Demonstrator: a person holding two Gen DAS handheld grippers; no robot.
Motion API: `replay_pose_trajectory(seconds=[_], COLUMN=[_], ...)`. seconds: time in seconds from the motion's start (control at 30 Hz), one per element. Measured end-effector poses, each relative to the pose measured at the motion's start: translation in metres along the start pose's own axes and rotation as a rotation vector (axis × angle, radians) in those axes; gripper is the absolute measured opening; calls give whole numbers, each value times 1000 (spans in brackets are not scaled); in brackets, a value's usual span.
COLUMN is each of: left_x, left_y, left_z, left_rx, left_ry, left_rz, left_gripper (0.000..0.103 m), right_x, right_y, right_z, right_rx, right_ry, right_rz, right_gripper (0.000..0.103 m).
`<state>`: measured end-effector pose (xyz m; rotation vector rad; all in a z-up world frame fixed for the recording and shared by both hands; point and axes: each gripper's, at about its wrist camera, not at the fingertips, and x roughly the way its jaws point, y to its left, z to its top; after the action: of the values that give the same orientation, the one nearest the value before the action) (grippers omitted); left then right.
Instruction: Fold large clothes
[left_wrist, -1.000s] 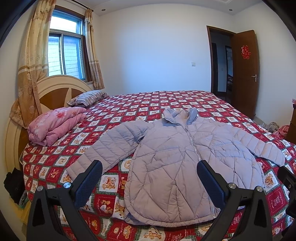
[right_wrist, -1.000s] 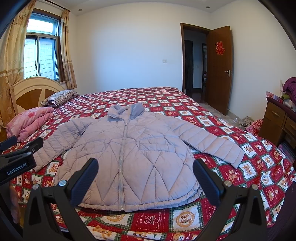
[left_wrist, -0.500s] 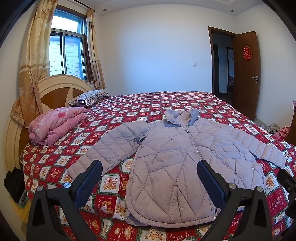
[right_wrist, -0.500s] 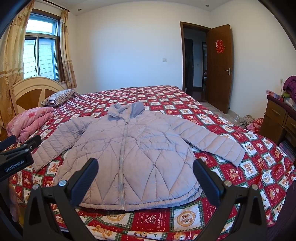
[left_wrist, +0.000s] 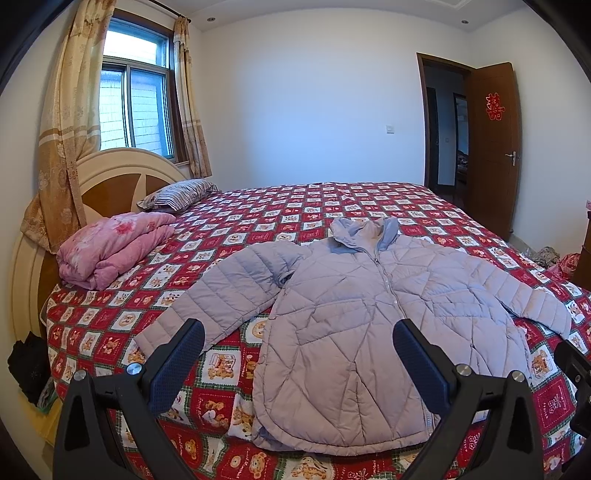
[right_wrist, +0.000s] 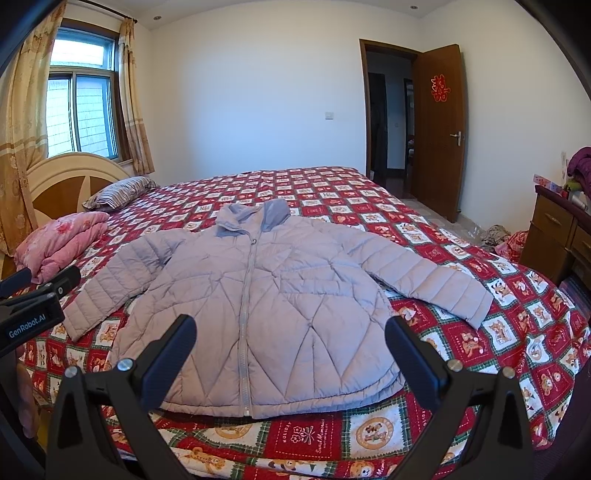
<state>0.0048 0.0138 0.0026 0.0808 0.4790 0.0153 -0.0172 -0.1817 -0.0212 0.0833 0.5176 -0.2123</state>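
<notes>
Jacket (left_wrist: 354, 317), lilac and quilted, is laid flat and zipped on the bed (left_wrist: 332, 206), sleeves spread, collar toward the far side. Left gripper (left_wrist: 298, 363) and right gripper (right_wrist: 290, 360) are held above its hem, jaws spread wide, nothing gripped.

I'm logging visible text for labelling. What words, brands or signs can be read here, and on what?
"GenRobot.AI": on the left gripper body, seen from the right wrist.
Red double-happiness paper sign: on the door.
"HOLIDAY", "Sweet Memories": on a bedspread patch, partly blurred.
Other patch lettering: too small to read.
</notes>
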Motion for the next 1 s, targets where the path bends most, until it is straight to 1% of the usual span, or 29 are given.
replay_pose_trajectory(seconds=[0.6, 0.9, 1.0], left_x=[3, 9, 22], left_y=[-1, -4, -2], left_z=[-1, -4, -4], left_rx=[6, 3, -11], left_ry=[7, 16, 50], left_rz=[-3, -6, -47], left_gripper=[102, 102, 102], right_x=[1, 8, 14], right_y=[0, -2, -3], right_z=[0, -4, -5], right_rx=[1, 5, 2], right_ry=[8, 22, 31], right_rz=[2, 5, 5], right_gripper=[103, 103, 103])
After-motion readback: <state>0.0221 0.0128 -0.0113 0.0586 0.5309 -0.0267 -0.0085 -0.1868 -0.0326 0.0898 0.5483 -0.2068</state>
